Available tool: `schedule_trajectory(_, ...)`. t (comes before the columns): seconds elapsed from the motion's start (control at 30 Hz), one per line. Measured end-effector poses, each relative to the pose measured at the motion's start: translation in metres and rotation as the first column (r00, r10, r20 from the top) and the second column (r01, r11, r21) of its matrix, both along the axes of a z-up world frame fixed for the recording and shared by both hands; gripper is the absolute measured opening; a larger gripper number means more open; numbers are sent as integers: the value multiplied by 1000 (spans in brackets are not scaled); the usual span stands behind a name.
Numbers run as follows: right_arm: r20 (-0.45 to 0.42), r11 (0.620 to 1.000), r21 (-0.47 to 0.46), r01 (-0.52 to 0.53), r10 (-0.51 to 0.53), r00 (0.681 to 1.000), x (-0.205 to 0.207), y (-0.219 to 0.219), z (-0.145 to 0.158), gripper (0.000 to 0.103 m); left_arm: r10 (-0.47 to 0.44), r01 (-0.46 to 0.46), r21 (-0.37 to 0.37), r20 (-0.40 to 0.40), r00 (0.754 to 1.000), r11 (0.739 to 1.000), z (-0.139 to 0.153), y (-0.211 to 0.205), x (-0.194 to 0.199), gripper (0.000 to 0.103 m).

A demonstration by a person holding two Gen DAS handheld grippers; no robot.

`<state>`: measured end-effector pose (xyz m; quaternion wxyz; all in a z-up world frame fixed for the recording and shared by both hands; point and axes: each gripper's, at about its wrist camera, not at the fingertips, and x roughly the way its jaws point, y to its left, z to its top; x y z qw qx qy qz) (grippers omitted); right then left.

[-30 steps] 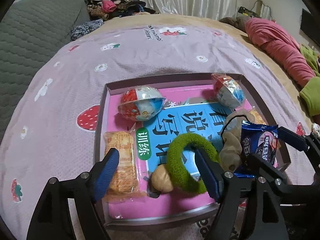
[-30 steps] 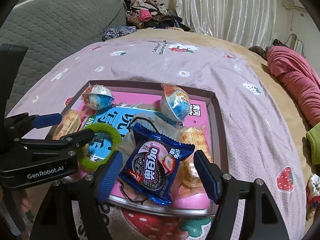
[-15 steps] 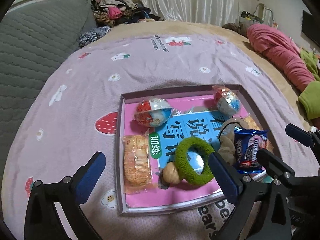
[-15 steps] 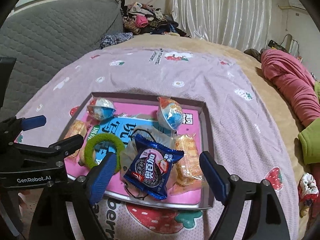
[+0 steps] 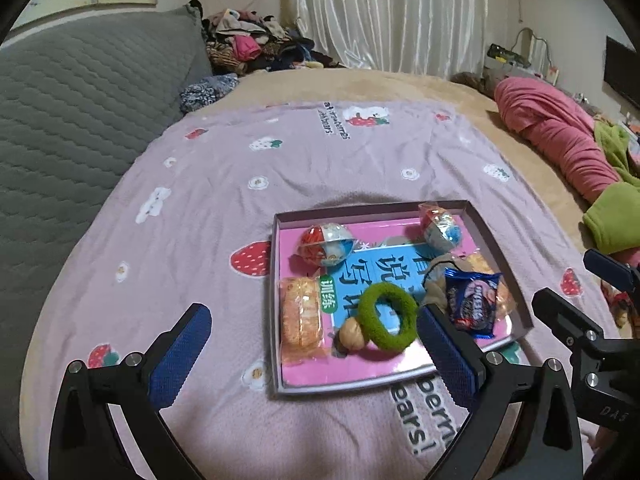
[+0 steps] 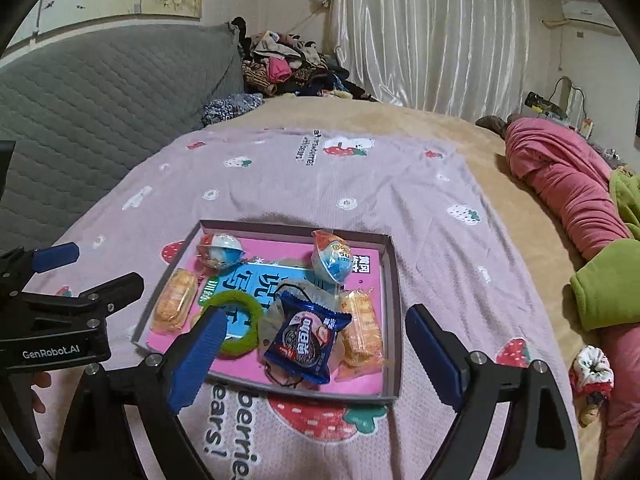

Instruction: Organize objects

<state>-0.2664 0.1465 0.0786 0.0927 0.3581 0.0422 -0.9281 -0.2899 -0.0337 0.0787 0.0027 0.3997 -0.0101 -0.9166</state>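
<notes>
In the left wrist view, the left tongs (image 5: pixel 312 354) hang wide open and empty at lower centre, jaws having just spread. Right of them, mid-frame, the shallow tray (image 5: pixel 273 300) on the bed holds biscuit packet (image 5: pixel 301 316), green hair tie (image 5: pixel 387 316) and blue cookie pack (image 5: pixel 470 300). The right tongs (image 6: pixel 314 360) have likewise been opening, holding nothing. Sorting looks finished or paused; any next move needs a fresh target.

Snack-filled tray (image 6: pixel 394 280) beyond wide, seemingly empty right gripper (image 6: pixel 316 350)
</notes>
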Motion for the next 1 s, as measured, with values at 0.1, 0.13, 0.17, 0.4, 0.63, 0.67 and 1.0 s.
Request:
schedule_trajectory(0.1,-15,1000,-2,2,-2,1000,15,1,10,94,-6,6,14,-5,1000,1000,8,0,19,102)
schedule_trajectory(0.13,-18,1000,-6,0,0,1000,23,2,13,94,-8,8,6,-20,1000,1000,12,1,28,102)
schedule_trajectory(0.17,-21,1000,-7,0,0,1000,27,3,15,95,-8,8,0,-29,1000,1000,15,2,34,102)
schedule_trajectory(0.4,-59,1000,-16,3,-4,998,70,10,40,97,-41,42,25,-40,998,999,33,9,81,102)
schedule_trajectory(0.63,-98,1000,-14,3,-4,995,103,13,63,100,-13,13,-5,-105,994,1000,59,16,121,102)
schedule_trajectory(0.67,-104,1000,-13,2,-3,995,107,14,66,101,-12,11,-11,-113,994,1000,63,16,125,102)
schedule_trajectory(1.0,-137,1000,-5,4,-5,991,136,15,84,102,-1,-4,-27,-157,988,1000,88,18,161,102)
